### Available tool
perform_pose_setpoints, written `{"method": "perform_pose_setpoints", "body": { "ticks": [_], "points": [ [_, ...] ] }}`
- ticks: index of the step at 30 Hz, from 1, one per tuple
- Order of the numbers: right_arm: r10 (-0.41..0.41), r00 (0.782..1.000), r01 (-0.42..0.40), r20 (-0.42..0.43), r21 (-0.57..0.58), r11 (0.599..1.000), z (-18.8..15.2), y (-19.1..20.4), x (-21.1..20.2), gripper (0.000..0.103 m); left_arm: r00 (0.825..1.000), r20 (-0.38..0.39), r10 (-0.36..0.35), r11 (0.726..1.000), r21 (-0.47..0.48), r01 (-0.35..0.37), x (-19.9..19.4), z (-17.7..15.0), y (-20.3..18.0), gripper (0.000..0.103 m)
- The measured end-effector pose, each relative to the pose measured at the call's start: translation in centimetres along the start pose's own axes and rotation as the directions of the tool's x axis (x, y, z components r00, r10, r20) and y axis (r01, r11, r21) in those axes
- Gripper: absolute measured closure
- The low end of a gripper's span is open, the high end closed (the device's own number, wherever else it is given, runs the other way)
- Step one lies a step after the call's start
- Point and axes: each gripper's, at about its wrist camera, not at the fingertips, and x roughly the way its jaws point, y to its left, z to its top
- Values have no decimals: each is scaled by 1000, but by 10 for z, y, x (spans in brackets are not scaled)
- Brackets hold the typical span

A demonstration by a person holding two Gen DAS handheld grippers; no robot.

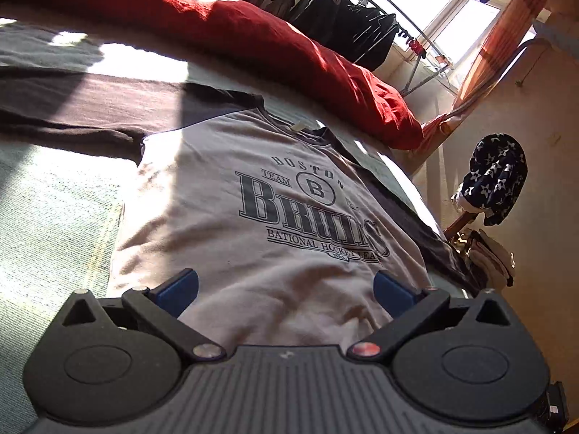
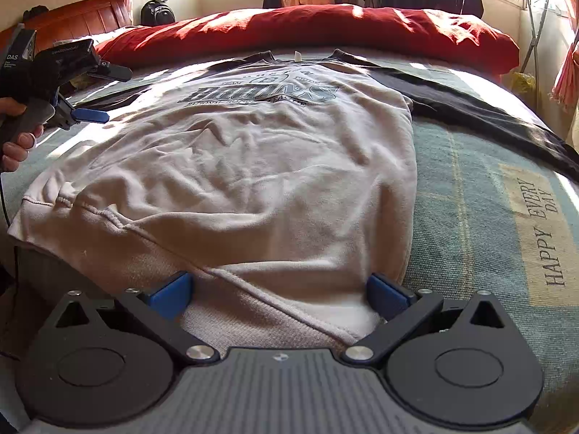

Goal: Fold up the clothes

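While low over the shirt (image 1: pixel 260 217), left gripper (image 1: pixel 286 289) points toward the collar, fingers spread, nothing between them; shirt flat on the bed (image 1: pixel 54 199), print up. Right view: right gripper (image 2: pixel 278 296) at the hem, fingers apart, straddling cloth unclamped; a hand (image 2: pixel 16 141) holds the left gripper at the shirt's side.

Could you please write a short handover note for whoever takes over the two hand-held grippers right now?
Left hand-held gripper: open, empty, over the shirt's side.
Right hand-held gripper: open, empty, at the hem.
Boston Bruins long-sleeve shirt: flat, print up, on the bedspread, dark sleeves spread out, collar toward the red duvet.
Done: shirt laid out.
Left: every fold.
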Motion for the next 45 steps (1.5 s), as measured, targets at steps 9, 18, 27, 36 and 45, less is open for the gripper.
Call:
{"method": "perform_pose_setpoints", "body": {
  "ticks": [9,18,27,36,45],
  "points": [
    [-5,1000,5,9,-3,1000,-1,2,-3,0,994,-112,-18,1000,14,20,23,-56,-23,1],
    [-14,1000,14,15,-10,1000,-2,4,-6,0,988,-107,-112,986,110,124,-1,-56,-78,1],
    [6,1000,-6,2,-20,1000,-5,8,-19,0,961,-230,-154,984,55,171,46,-81,-92,1],
    [-2,1000,2,-10,-53,999,-7,13,-16,0,975,-173,-142,970,171,172,33,-57,-114,1],
    [4,1000,-4,-7,-59,998,-9,12,-14,0,979,-191,-72,984,148,101,94,-51,-99,1]
  ]
}}
